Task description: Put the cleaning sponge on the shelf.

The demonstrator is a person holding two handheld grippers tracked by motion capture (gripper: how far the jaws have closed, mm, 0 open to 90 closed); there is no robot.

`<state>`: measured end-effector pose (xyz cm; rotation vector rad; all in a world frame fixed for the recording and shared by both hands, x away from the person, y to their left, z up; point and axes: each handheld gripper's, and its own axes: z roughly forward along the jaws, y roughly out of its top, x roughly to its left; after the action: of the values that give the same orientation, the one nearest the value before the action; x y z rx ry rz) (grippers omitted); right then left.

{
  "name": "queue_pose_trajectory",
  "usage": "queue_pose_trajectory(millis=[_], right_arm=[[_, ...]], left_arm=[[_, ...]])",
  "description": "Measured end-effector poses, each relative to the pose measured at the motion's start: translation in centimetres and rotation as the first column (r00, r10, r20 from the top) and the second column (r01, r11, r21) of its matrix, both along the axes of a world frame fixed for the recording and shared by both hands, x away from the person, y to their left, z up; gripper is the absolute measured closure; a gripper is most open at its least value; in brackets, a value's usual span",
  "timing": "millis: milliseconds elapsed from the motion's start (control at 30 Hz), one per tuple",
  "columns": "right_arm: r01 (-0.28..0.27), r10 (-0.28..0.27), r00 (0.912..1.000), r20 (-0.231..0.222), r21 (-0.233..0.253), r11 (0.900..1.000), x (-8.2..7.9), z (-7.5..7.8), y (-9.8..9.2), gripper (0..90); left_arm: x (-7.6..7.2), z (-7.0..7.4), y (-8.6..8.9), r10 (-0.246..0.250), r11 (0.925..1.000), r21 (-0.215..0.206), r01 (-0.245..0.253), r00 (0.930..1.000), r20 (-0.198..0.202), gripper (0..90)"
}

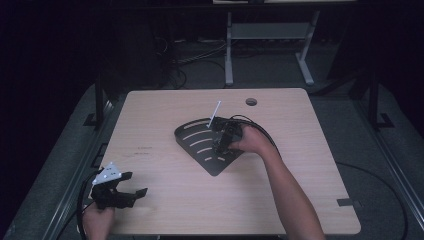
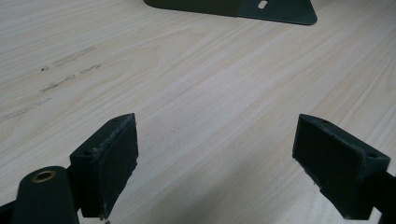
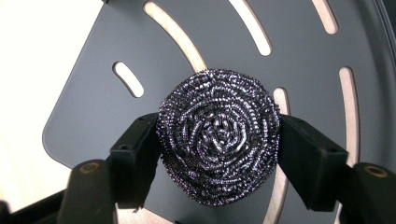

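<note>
1. High view: I see my right gripper (image 1: 223, 136) just right of the frame's centre, held low over the black slotted tray (image 1: 192, 137), a fan-shaped plate with its point toward the lower middle of the frame. My right hand (image 1: 250, 141) sits just right of it. A thin white stick (image 1: 214, 115) rises upper-right from the tray's far edge. The left gripper (image 1: 131, 194) rests at the lower left of the frame, over the wooden table (image 1: 300, 165), well apart from the tray, so the right hand is plainly the nearer one.

2. Left gripper view: the jaws stand spread wide with nothing but bare table between them. One corner of the tray (image 2: 280, 10) shows at the top edge of the frame, far ahead of the fingertips (image 2: 112, 161).

3. Right gripper view: my jaws pinch the steel wool scourer (image 3: 218, 135) from its left and right sides; it sits dead centre in the frame, round, with no long axis to line up. The tray lies directly behind it, slots curving toward the upper right. I can't tell whether the scourer touches the plate or hangs just above it. I judge the coming move turns on that gap: press straight down, then rub along the slots.
</note>
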<state>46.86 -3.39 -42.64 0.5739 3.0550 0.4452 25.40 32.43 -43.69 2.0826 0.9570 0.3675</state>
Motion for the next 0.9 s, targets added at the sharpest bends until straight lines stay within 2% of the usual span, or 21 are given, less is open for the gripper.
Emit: queue_pose_trajectory(millis=[167, 900], right_arm=[[0.007, -0.007, 1.0, 0.006, 0.03, 1.0, -0.1, 0.6, -0.2, 26.3], [0.027, -0.03, 0.9988, 0.038, 0.058, 0.998, -1.3, 2.6, -2.3, 21.3]], left_arm=[[0.0, 0.0, 0.0, 0.001, 1.0, -0.002, -0.001, 1.0, 0.0, 13.7], [0.2, -0.1, -0.3, 0.002, 1.0, 0.003, -0.002, 1.0, -0.007, 13.7]])
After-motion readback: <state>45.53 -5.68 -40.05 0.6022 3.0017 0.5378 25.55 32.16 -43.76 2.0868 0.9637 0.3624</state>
